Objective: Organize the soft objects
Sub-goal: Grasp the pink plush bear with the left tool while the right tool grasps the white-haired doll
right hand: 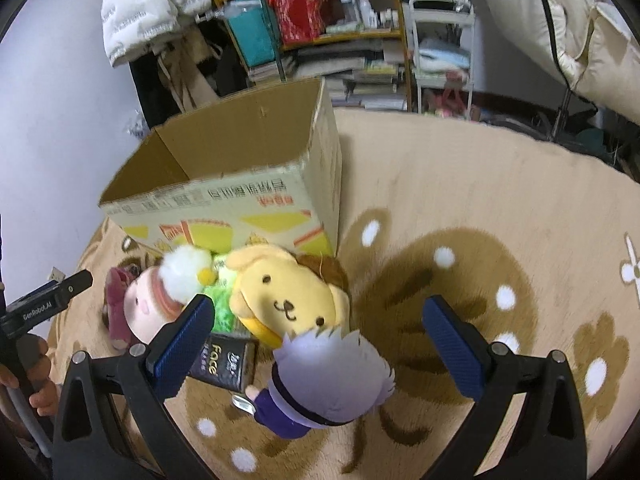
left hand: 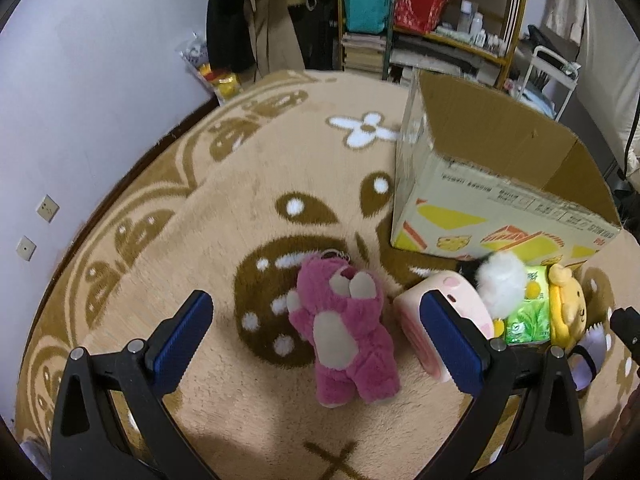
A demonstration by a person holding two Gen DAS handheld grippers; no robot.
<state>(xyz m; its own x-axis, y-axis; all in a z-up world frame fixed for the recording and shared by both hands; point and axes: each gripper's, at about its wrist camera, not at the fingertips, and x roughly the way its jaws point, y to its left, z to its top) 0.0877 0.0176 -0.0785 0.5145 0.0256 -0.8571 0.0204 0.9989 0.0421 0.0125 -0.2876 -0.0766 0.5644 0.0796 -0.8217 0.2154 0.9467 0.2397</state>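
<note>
Two spread claws, nothing gripped yet, toys heaped near the box.

Leftmost, the left gripper (left hand: 318, 340) brackets the pink bear (left hand: 346, 330) lying on the rug (left hand: 256, 152); lower squarely and close on its torso. Right of it, the right gripper (right hand: 320, 344) straddles the purple-haired doll (right hand: 324, 384), beside the yellow dog plush (right hand: 290, 292). The open cardboard box (right hand: 244, 200) stands just beyond.

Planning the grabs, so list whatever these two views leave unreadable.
- Cardboard box: its floor is hidden by the near wall in both wrist views.
- Green pack: partly covered by the white pom-pom toy; print blurred.
- Purple-haired doll: face turned away, right wrist view.
</note>
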